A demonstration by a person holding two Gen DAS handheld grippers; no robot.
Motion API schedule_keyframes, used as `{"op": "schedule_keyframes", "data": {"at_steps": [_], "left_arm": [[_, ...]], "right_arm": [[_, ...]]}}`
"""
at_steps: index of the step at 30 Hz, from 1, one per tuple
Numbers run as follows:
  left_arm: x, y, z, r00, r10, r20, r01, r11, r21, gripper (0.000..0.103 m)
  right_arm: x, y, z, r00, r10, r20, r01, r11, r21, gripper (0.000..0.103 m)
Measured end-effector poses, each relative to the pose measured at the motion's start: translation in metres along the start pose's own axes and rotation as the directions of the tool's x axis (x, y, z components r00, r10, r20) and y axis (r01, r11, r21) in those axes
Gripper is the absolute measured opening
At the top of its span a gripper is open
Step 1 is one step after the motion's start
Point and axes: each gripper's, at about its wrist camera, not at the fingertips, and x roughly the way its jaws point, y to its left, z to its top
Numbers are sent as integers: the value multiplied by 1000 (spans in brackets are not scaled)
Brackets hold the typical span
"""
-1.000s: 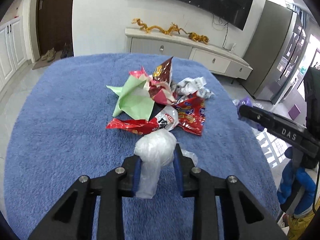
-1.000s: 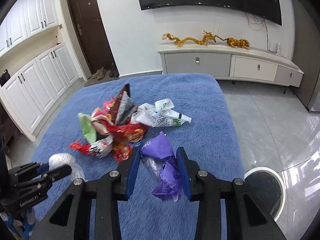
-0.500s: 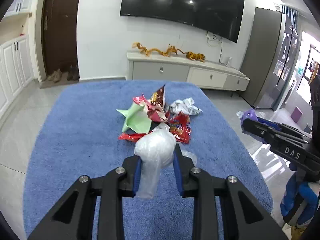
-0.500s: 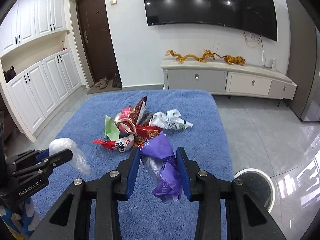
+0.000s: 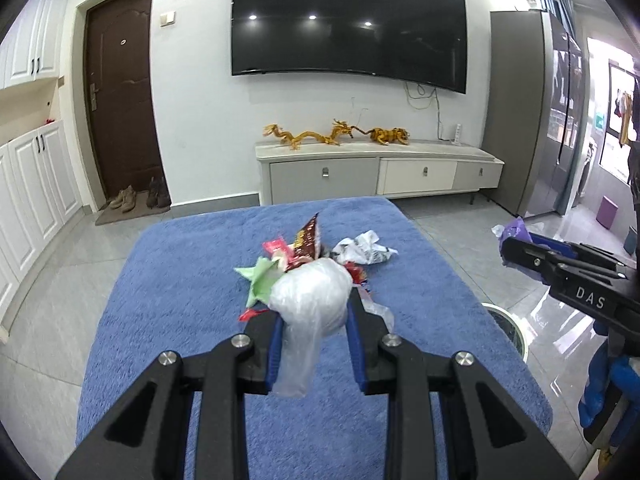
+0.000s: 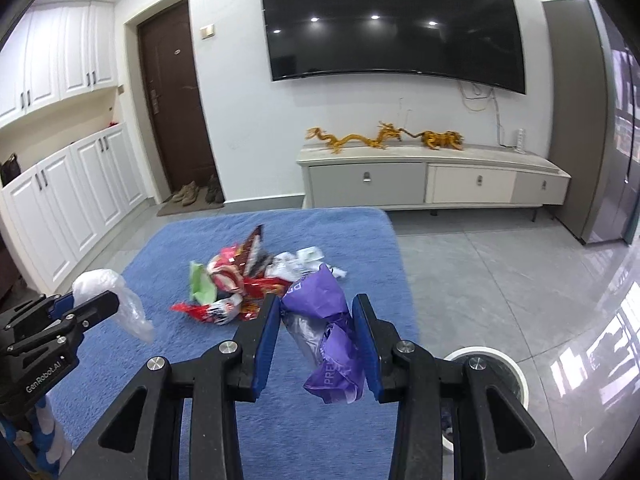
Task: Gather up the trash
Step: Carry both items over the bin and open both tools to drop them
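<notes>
Blue plush rug fills the middle of a grey-tiled living room, with a big wall TV and a low white cabinet carrying golden dragon figures at the far side. Out on the rug sits the trash pile: red snack wrappers, a green paper scrap, a dark brown packet poking upright, and a crumpled white printed bag at its right.

Left gripper is up above the near part of the rug, its blue-padded fingers clamped on a balled clear plastic bag, a loose tail of film hanging down between them. Right gripper holds to the right of it, fingers squeezed onto a crumpled purple wrapper with a silvery lining showing. Just right of the rug's near edge, on the tiles, a round white-rimmed bin shows its dark opening, partly hidden behind the right gripper.
</notes>
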Motion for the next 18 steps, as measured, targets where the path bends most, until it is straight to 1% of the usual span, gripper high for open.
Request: {"op": "schedule_keyframes", "data": {"at_steps": [3, 9, 14, 16, 18], "left_arm": [[9, -13, 7, 1000, -14, -2, 15, 1000, 24, 26], [36, -48, 19, 998, -55, -23, 57, 996, 75, 26], [63, -86, 31, 991, -116, -62, 123, 986, 113, 26], [73, -104, 34, 987, -141, -80, 150, 980, 131, 26], [88, -125, 39, 978, -177, -107, 192, 970, 149, 26]], "right_arm": [[0, -17, -1, 1000, -23, 7, 23, 999, 25, 35], [5, -66, -6, 998, -64, 4, 64, 993, 101, 35], [11, -113, -16, 994, -110, -6, 109, 978, 180, 35], [14, -135, -22, 992, -126, -18, 127, 968, 216, 35], [18, -153, -28, 990, -138, -32, 142, 960, 242, 35]]}}
